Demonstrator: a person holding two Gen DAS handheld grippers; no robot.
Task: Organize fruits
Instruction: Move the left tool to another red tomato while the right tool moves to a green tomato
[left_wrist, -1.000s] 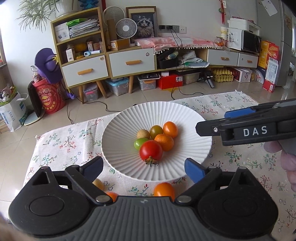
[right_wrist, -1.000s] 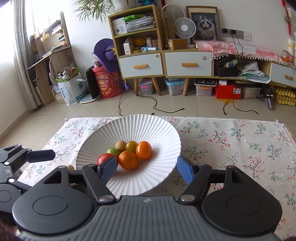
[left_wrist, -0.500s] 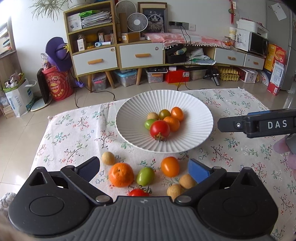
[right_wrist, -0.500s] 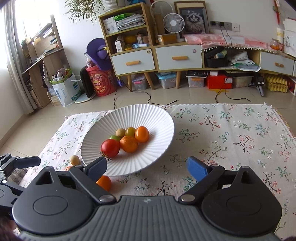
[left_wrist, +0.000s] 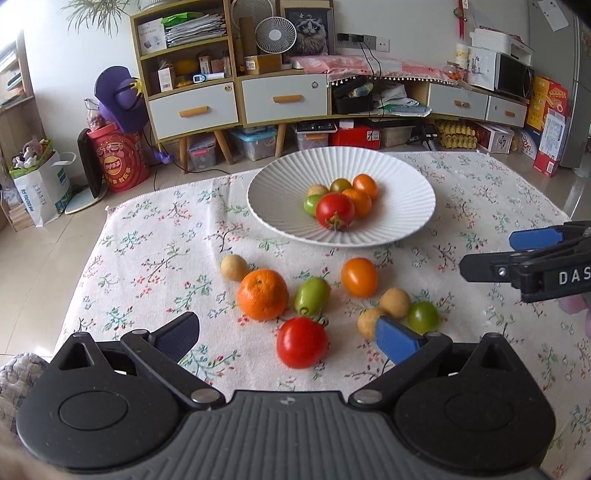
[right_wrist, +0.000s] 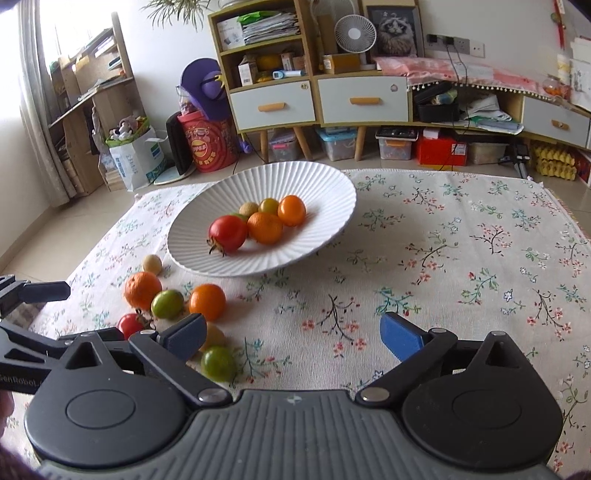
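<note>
While the left gripper (left_wrist: 288, 334) hangs low with its jaws spread wide and nothing between them, a glossy red tomato (left_wrist: 302, 342) lies on the floral cloth (left_wrist: 155, 258) between its fingers, beside a dimpled tangerine (left_wrist: 262, 294). Beyond, the ribbed white plate (left_wrist: 406, 199) holds six round fruits.

From the right wrist, the right gripper (right_wrist: 293, 334) hovers released over bare cloth, loose fruit left of it, a green tomato (right_wrist: 218, 363) nearest.
</note>
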